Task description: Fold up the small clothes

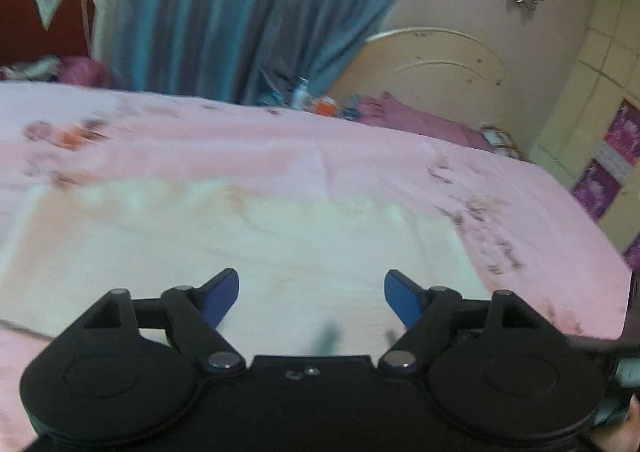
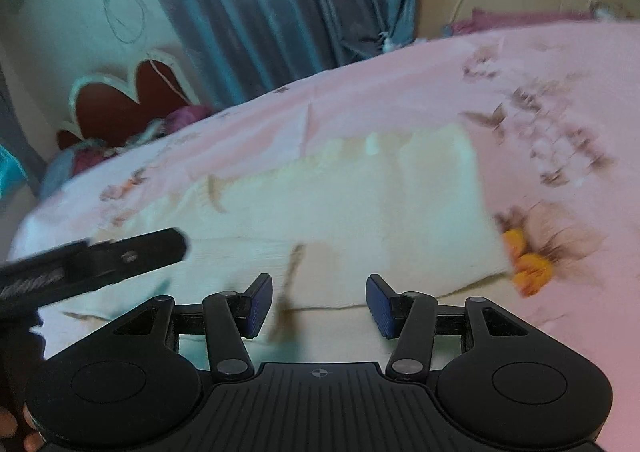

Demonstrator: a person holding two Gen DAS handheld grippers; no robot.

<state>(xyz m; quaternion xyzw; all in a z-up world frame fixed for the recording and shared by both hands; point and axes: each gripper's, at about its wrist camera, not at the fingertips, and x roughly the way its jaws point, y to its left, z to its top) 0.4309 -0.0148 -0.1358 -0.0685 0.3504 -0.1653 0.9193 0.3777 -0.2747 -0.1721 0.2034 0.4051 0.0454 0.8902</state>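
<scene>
The 2 black grippers, left gripper [image 1: 311,296] and right gripper [image 2: 319,306], hovered with jaws spread over the cream cloth garment [image 2: 360,204] on the pink floral bedsheet [image 1: 280,140].

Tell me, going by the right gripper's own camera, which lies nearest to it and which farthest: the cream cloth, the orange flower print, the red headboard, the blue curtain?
1. Cream cloth, right ahead of the right gripper.
2. Orange flower print, off to the right on the pink sheet.
3. Red headboard, far left beyond the bed.
4. Blue curtain, at the back.
</scene>
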